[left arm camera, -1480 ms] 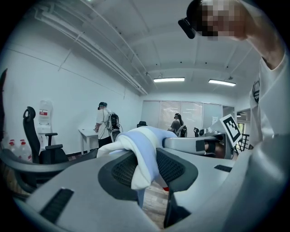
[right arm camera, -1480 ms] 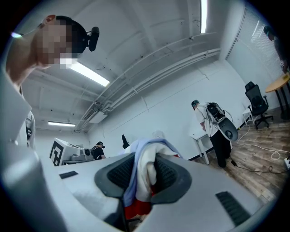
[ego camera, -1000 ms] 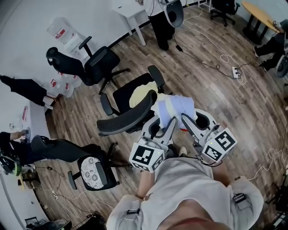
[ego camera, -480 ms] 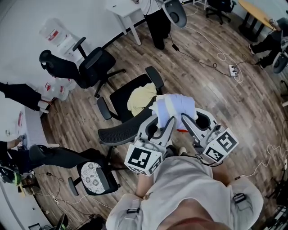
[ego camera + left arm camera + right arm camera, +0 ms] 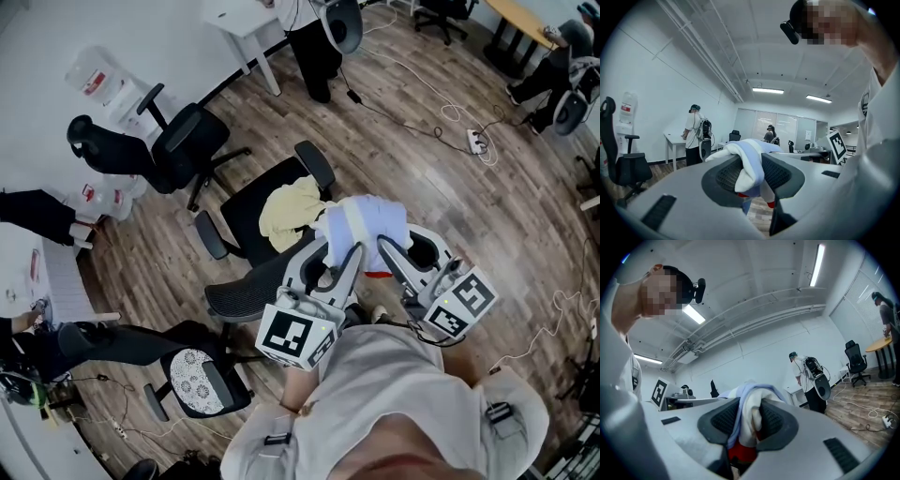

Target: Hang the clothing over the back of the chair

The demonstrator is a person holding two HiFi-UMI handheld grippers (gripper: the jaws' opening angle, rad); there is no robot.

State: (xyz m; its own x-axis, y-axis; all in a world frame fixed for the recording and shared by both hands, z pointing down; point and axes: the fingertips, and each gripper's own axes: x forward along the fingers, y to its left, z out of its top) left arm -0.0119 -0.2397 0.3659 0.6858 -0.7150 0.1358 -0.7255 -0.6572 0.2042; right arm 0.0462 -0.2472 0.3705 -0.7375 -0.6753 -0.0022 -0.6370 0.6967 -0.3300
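A white and light-blue garment (image 5: 366, 223) is bunched up in front of me, held by both grippers. My left gripper (image 5: 336, 255) is shut on its left part, the cloth (image 5: 749, 164) pinched between the pads. My right gripper (image 5: 386, 249) is shut on its right part, with cloth (image 5: 749, 416) and a bit of red filling the jaws. The black mesh office chair (image 5: 253, 292) stands just left of and below the garment, its back nearest me. A yellow cloth (image 5: 286, 206) lies on its seat.
A second black chair (image 5: 178, 145) stands at the far left, and a chair with a lace cushion (image 5: 192, 380) at the lower left. A person (image 5: 314, 37) stands by a white table (image 5: 239, 19). Cables and a power strip (image 5: 473, 141) lie on the wood floor.
Both grippers keep their hold on the garment. In the head view the chair and floor have slid down and to the left, so the chair back now lies lower beside the left gripper.
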